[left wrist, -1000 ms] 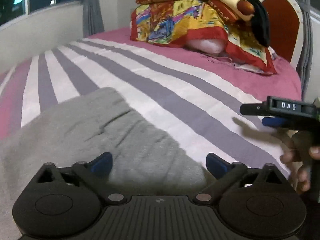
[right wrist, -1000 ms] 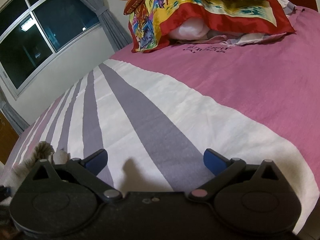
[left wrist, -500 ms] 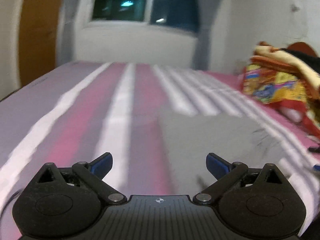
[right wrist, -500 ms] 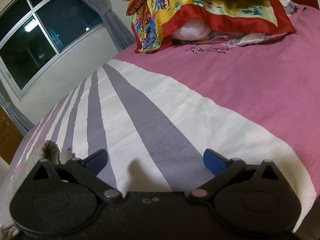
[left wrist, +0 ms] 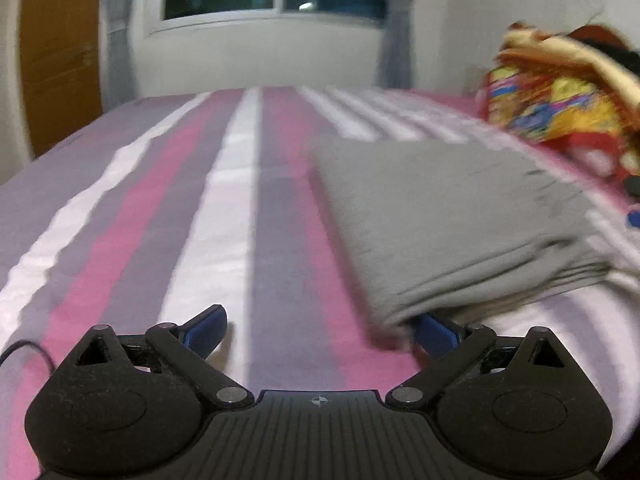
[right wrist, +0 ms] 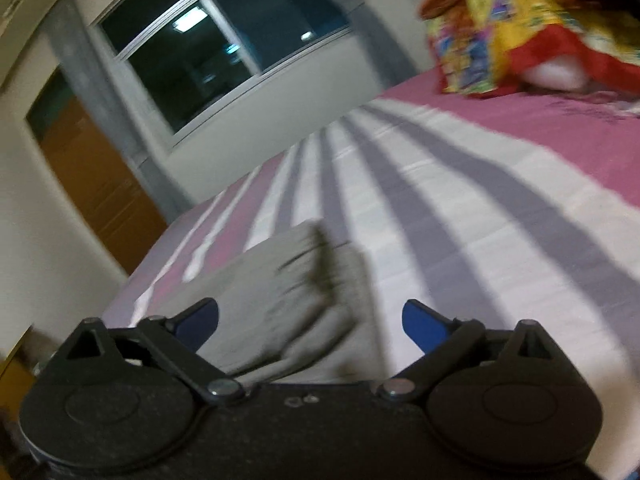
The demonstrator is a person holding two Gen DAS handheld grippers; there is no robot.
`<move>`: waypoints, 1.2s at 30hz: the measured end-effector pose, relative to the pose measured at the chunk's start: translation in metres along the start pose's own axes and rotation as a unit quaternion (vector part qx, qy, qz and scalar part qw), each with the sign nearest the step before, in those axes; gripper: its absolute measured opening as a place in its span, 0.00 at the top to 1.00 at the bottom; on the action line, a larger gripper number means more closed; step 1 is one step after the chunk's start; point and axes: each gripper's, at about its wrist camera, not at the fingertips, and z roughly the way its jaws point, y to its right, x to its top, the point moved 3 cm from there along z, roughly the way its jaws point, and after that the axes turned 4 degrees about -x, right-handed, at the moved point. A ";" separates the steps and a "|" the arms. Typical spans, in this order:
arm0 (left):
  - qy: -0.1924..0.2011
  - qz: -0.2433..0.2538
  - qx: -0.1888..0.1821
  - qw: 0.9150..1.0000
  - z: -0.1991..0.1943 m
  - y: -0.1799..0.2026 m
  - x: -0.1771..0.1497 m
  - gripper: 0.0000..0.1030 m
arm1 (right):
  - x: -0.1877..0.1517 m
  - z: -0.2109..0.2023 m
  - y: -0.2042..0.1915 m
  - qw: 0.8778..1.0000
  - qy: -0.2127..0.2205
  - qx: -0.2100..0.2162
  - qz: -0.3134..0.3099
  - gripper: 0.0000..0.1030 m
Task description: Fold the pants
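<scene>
Grey pants [left wrist: 440, 216] lie folded in a flat stack on the striped bedsheet [left wrist: 224, 208], right of centre in the left wrist view. My left gripper [left wrist: 320, 332] is open just above the sheet, and the stack's near corner drapes over its right fingertip [left wrist: 436, 336]. In the right wrist view a rumpled end of the pants [right wrist: 304, 300] lies between the fingers of my right gripper [right wrist: 312, 320]. Its jaws are closing, and the blue pads stand apart from the cloth. The picture is blurred by motion.
A pile of colourful pillows and blankets [left wrist: 560, 104] sits at the head of the bed. A dark window [right wrist: 224, 52] with grey curtains and a wooden door [right wrist: 96, 192] line the far wall. The bed's edge [right wrist: 132, 280] runs along the left. A thin black cable [left wrist: 24, 348] lies near the left gripper.
The left gripper swung from facing the pillows to facing the window, with the pants now at its right fingertip. The right gripper turned left and rose, bringing the pants between its narrowing fingers.
</scene>
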 end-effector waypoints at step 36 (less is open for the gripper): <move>0.023 -0.093 -0.036 0.995 0.021 -0.017 -0.012 0.03 | -0.009 0.048 0.021 0.987 -0.091 0.011 0.129 0.29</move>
